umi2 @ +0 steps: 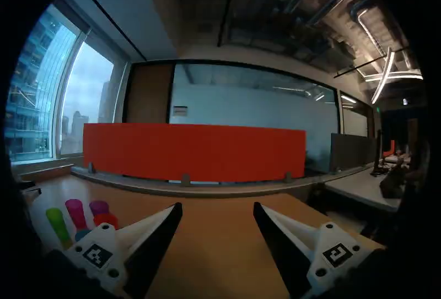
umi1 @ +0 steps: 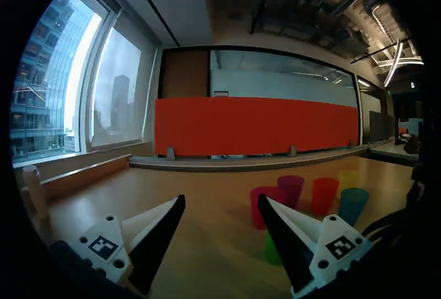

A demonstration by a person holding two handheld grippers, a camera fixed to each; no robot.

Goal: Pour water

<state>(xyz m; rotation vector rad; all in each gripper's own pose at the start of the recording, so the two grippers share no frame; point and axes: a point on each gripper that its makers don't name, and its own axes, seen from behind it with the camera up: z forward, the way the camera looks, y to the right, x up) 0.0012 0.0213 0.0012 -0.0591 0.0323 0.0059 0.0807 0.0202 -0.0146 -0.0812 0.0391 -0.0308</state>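
With the left tongs (umi1: 219,200) and right tongs (umi2: 216,206) both apart and empty, reaching into the tightly crowded cups (umi1: 324,194) could topple a neighbour.

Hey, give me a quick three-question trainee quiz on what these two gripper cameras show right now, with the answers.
1. True or false: the left hand-held gripper is shut on a cup.
2. Multiple choice: what colour is the long flat partition panel behind the wooden table? A blue, B orange-red, C white.
3. Short answer: in the left gripper view, which cup stands nearest that gripper's fingers?
Key: 1 false, it is open and empty; 2 B; 3 the green plastic cup.
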